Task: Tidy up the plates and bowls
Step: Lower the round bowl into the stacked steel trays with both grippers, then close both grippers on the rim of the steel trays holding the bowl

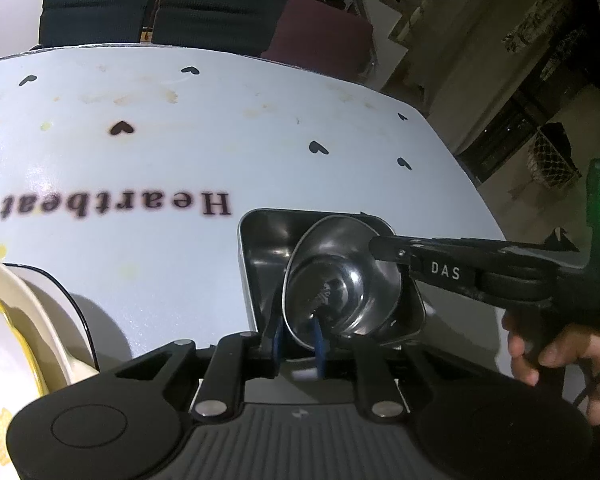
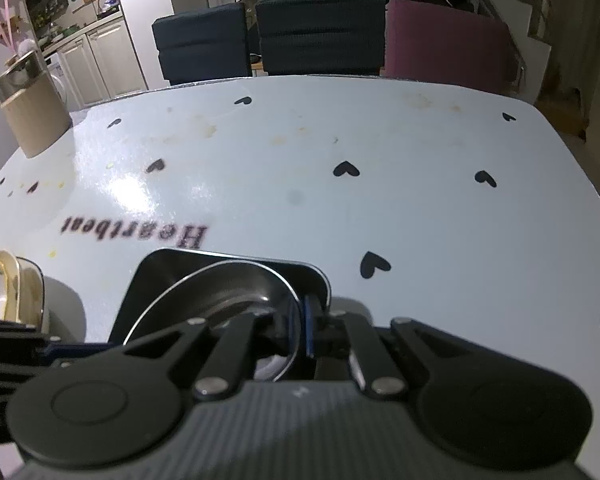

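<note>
A round steel bowl (image 1: 340, 280) sits tilted inside a square steel tray (image 1: 260, 240) on the white table. My left gripper (image 1: 299, 340) straddles the bowl's near rim; its blue pads stand slightly apart on either side of the thin wall, so it is open. My right gripper (image 1: 380, 248) reaches in from the right and is shut on the bowl's right rim. In the right wrist view the same bowl (image 2: 220, 292) lies in the tray (image 2: 160, 280), its rim pinched in the right gripper (image 2: 300, 332).
A stack of cream and white dishes (image 1: 20, 320) with a gold-edged plate stands at the left, seen also as dishes (image 2: 4, 292). A tan container (image 2: 32, 112) sits at the far left corner. Dark chairs (image 2: 320, 36) line the far edge. A hand (image 1: 548, 352) holds the right tool.
</note>
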The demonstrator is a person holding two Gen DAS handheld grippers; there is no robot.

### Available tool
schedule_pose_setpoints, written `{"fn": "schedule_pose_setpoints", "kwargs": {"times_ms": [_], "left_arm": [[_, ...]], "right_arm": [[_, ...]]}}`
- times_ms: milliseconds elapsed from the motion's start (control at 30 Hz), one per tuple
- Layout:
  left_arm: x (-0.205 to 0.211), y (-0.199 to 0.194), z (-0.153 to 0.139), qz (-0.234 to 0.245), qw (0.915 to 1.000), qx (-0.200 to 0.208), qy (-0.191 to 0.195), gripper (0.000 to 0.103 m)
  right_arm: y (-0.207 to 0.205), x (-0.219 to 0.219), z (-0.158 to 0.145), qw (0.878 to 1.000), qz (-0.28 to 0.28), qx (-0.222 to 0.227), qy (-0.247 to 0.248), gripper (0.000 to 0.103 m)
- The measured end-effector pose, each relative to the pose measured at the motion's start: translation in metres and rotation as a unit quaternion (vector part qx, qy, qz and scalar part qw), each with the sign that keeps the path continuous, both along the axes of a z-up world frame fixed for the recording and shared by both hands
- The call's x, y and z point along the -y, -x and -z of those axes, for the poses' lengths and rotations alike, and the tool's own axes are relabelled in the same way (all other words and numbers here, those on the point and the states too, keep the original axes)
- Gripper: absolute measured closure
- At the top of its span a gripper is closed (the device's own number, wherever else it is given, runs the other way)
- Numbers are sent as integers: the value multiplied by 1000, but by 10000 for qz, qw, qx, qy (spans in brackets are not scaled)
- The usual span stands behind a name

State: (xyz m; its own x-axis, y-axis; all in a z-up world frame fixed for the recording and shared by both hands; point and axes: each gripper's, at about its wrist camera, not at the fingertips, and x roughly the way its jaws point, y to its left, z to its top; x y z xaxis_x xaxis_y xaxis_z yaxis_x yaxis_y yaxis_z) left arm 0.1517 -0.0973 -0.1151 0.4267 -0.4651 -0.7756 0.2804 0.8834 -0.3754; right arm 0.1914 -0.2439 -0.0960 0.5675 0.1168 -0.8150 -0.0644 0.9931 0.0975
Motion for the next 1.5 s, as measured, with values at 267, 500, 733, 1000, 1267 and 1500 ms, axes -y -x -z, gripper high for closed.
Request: {"fn": "schedule_pose_setpoints", "kwargs": {"times_ms": [267,500,733,1000,1267,1500], "left_arm": [[-4,6,-11,-6,9999,60,150,69],[-15,9,-29,-88,9989,331,321,60],[-28,-9,-31,-393,9980,458,200,60],[-26,-26,-16,-394,9984,354,-207,62],[-20,-33,-3,-285,9980,322,-457,69],[-17,-35,1,-200,9984,280,-454,72]], "right_arm": [[-3,1,-5,9999,38,116,-113,91],[0,8,-20,9979,40,529,-361,58],[8,24,-27,9979,113,503,-403,49],[11,42,-9,9972,-153,-18,-725,54],[3,40,2,9954,-321,-302,-855,74],[3,42,2,9950,-355,-367,-857,87]]}}
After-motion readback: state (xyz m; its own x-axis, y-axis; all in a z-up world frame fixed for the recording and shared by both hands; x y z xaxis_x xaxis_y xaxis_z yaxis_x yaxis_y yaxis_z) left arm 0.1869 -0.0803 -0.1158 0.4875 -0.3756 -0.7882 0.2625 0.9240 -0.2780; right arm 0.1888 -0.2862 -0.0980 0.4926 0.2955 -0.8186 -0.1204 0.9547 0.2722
